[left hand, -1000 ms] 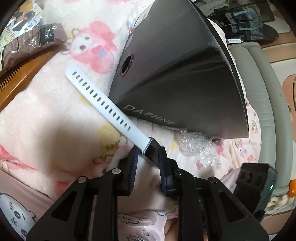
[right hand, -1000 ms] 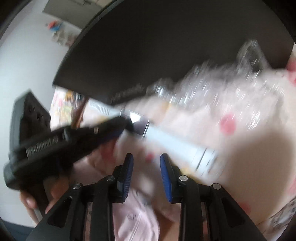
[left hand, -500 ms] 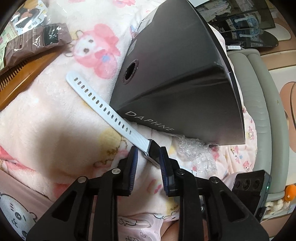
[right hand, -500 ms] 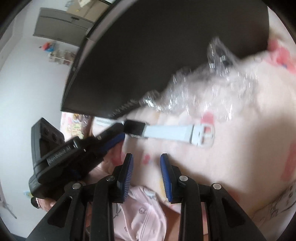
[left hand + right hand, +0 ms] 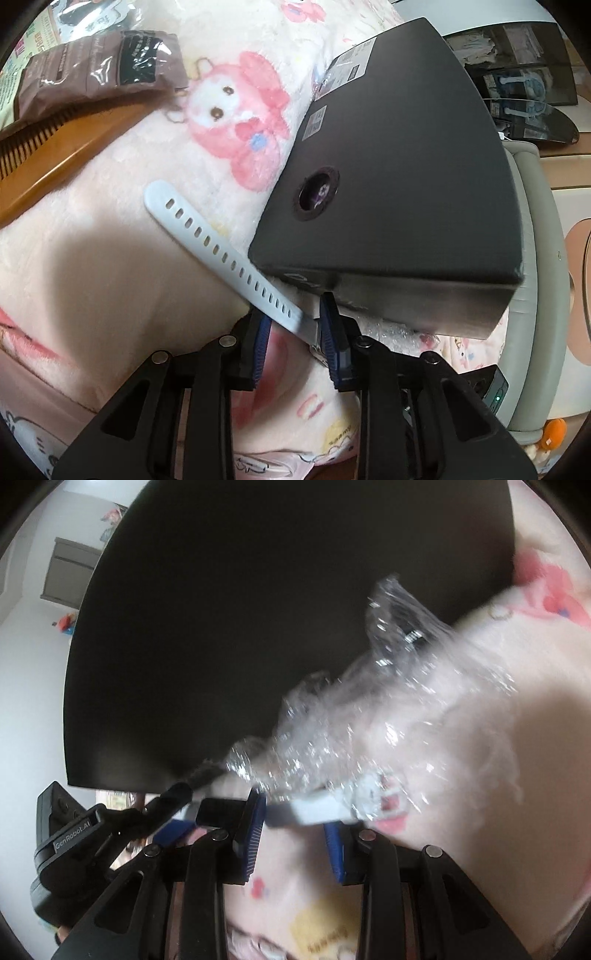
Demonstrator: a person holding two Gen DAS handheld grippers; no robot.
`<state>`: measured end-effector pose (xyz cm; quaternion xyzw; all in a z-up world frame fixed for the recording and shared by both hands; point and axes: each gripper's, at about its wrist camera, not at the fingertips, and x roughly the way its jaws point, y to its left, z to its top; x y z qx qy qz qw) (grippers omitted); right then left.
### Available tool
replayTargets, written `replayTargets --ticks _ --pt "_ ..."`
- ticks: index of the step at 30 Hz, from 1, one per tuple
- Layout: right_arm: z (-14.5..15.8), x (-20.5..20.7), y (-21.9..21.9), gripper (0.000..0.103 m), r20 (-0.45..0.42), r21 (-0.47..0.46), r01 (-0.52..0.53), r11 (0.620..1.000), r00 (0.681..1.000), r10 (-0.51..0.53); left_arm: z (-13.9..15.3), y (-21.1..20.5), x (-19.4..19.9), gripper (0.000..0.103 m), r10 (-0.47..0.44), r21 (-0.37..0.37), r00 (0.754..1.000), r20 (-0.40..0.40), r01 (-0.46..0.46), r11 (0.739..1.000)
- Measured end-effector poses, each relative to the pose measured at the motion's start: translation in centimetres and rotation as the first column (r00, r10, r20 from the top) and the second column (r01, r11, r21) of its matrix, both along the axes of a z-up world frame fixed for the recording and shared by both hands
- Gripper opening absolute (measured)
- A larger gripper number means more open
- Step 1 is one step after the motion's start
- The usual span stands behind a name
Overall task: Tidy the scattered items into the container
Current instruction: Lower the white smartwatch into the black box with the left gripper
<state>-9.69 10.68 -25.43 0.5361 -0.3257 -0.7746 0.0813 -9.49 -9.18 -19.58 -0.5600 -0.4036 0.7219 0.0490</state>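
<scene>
My left tongs [image 5: 295, 338] clamped the watch [image 5: 221, 251] beside the black box [image 5: 399, 177]; my right tongs [image 5: 295, 830] stood apart, straddling its other strap by the bubble wrap [image 5: 369, 716].

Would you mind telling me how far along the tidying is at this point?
Nothing looks packed yet: the dark cardboard box is closed. In hand: the left gripper straddles the pale blue perforated watch; whether it grips is unclear. The right gripper is open at the buckle strap. Left: the watch and crumpled clear bubble wrap lie on the pink blanket.
</scene>
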Motion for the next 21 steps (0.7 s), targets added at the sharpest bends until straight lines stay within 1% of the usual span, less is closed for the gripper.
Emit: replayTargets --ticks 3,4,5,6,9,11,13,15,17,18,19,20,21 --pt "-0.2 -0.1 -1.0 0.026 -0.039 0.013 -0.011 1.0 0.999 0.011 0.8 -0.1 0.5 0.005 -0.003 -0.017 0.999 -0.044 0.002 1.0" --pt "-0.2 -0.1 -1.2 0.022 -0.051 0.019 -0.026 0.999 0.998 0.027 1.1 -0.2 0.8 0.003 -0.005 -0.024 0.998 -0.061 0.003 1.0" --pt "0.0 0.0 -1.5 0.012 -0.063 0.026 -0.044 0.999 0.997 0.045 1.4 -0.2 1.1 0.003 -0.011 -0.025 0.997 -0.074 0.009 1.0" --pt "0.1 0.1 -1.6 0.008 -0.07 0.024 -0.056 0.998 0.996 0.058 1.7 -0.1 1.4 0.002 -0.02 -0.026 0.996 -0.084 0.018 1.0" --pt "1.4 1.2 -1.7 0.005 -0.069 -0.008 -0.098 0.995 0.993 0.097 3.5 0.3 3.0 0.002 -0.065 -0.048 0.99 -0.128 0.059 0.997" --pt "3.4 2.3 -1.9 0.004 -0.106 -0.002 -0.127 0.992 0.986 0.126 5.0 0.6 3.8 0.002 -0.091 -0.053 0.984 -0.154 0.084 0.995" --pt "5.8 3.3 -2.2 0.004 -0.164 0.027 -0.158 0.987 0.973 0.161 7.1 0.8 4.6 0.002 -0.105 -0.035 0.974 -0.199 0.101 0.994" --pt "8.3 3.7 -2.5 0.004 -0.216 0.049 -0.179 0.983 0.959 0.185 9.6 1.1 4.7 0.002 -0.129 -0.06 0.961 -0.246 0.118 0.991" --pt "10.5 3.8 -2.4 0.004 -0.269 0.046 -0.198 0.979 0.941 0.203 12.9 2.0 4.1 0.002 -0.165 -0.11 0.942 -0.293 0.138 0.984" --pt "11.9 3.5 -1.4 0.004 -0.299 0.043 -0.203 0.978 0.931 0.207 13.2 2.7 3.4 0.002 -0.175 -0.12 0.937 -0.302 0.144 0.982" --pt "13.3 2.6 -0.2 0.004 -0.325 0.04 -0.212 0.976 0.921 0.214 14.4 3.1 2.3 0.002 -0.189 -0.132 0.93 -0.315 0.155 0.979" --pt "14.5 1.5 1.1 0.004 -0.348 0.041 -0.213 0.976 0.913 0.214 15.5 3.0 1.4 0.003 -0.197 -0.139 0.925 -0.324 0.159 0.977" --pt "16.3 -0.2 3.3 0.004 -0.368 0.045 -0.207 0.977 0.906 0.209 15.8 3.6 -0.2 0.003 -0.196 -0.144 0.926 -0.322 0.156 0.977"
